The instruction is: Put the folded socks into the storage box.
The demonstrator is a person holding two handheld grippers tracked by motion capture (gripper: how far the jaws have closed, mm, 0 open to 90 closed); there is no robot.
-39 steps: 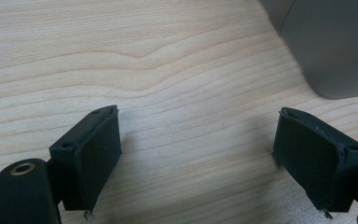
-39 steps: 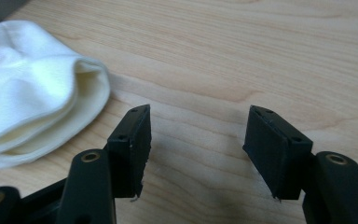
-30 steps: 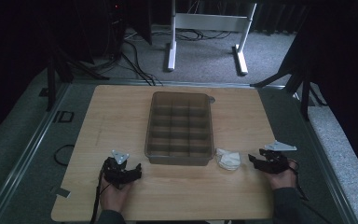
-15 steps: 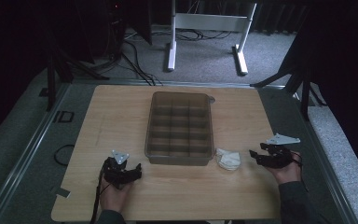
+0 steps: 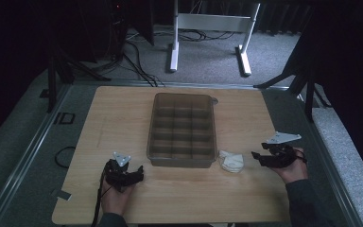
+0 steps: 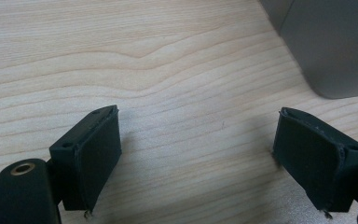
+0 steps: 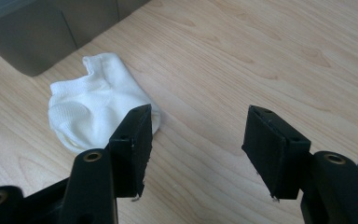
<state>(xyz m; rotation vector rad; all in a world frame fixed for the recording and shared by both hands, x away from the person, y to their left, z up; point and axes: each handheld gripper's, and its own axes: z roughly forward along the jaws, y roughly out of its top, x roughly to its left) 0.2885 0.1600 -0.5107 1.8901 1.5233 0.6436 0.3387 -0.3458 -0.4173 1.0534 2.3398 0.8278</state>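
Note:
A white sock (image 5: 231, 161) (image 7: 92, 112) lies crumpled on the wooden table (image 5: 123, 113), just off the near right corner of a grey divided bin (image 5: 183, 129). My right gripper (image 5: 261, 156) (image 7: 196, 140) hovers a little to the sock's right, open, its jaws pointing towards it with nothing between them. My left gripper (image 5: 133, 173) (image 6: 200, 154) rests low on the table near the front left, open over bare wood. The bin's corner (image 6: 328, 46) shows ahead of it to the right.
The bin (image 7: 42, 28) has several compartments and stands mid-table. A metal frame edges the table; beyond the far edge are a white stand (image 5: 208, 28) and cables (image 5: 137, 61) on the floor. A cable (image 5: 98, 203) trails from the left gripper.
My right gripper has lifted slightly and turned so its grey top plate stands higher; it stays just right of the sock. The left gripper has not moved.

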